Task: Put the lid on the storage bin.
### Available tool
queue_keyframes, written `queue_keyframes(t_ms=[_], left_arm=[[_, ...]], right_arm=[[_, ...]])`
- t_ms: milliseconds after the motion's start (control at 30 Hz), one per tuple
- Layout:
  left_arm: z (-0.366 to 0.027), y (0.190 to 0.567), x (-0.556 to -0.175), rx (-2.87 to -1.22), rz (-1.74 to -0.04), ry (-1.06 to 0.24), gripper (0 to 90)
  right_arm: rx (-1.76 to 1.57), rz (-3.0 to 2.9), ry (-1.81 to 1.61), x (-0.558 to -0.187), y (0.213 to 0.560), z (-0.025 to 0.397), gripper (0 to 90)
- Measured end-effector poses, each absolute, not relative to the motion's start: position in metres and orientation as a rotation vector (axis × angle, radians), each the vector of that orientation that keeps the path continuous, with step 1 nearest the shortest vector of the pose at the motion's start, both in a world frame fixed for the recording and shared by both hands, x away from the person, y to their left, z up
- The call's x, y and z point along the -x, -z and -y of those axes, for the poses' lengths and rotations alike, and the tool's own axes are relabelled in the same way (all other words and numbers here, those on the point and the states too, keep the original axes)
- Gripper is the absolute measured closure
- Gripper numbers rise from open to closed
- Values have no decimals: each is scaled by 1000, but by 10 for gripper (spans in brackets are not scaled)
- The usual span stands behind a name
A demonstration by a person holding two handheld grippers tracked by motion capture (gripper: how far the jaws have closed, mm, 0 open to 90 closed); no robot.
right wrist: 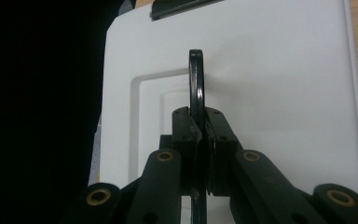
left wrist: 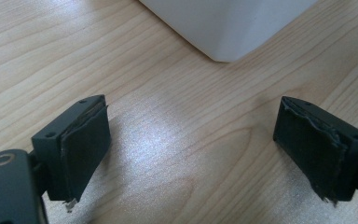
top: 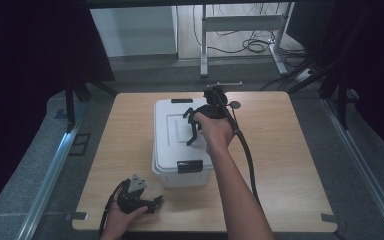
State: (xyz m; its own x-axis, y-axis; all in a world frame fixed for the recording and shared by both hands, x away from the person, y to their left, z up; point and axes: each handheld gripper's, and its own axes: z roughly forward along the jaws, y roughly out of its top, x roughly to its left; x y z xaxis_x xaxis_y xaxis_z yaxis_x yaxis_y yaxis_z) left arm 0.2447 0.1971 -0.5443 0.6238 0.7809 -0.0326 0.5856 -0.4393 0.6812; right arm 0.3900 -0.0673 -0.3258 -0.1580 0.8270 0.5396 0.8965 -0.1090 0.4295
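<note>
White box [top: 172, 145] sits mid-table [top: 290, 165], black latches at its 12 and 6 o'clock ends. Right gripper [top: 194, 131] is over the lid, jaws clamped tight on the black carry handle [right wrist: 196, 79], which stands upright off the lid [right wrist: 284, 84]. Left gripper [top: 156, 202] rests on the table at 7 o'clock from the box, near the front edge, jaws spread wide, nothing between them; box corner just ahead of it.

Dim overhead light, dark surroundings.
</note>
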Motion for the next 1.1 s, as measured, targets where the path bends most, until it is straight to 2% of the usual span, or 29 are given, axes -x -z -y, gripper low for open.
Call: queue_keyframes(t_ms=[533, 867, 1100], left_arm=[[-197, 544, -245, -2178, -1062, -377, 106], [-197, 544, -245, -2179, -1061, -377, 106], [-197, 544, -245, -2179, -1061, -378, 106]], right_arm=[[2080, 2035, 1061, -395, 340, 48, 851], [2096, 1978, 1067, -395, 361, 47, 851], [2092, 1959, 1089, -395, 364, 51, 849]])
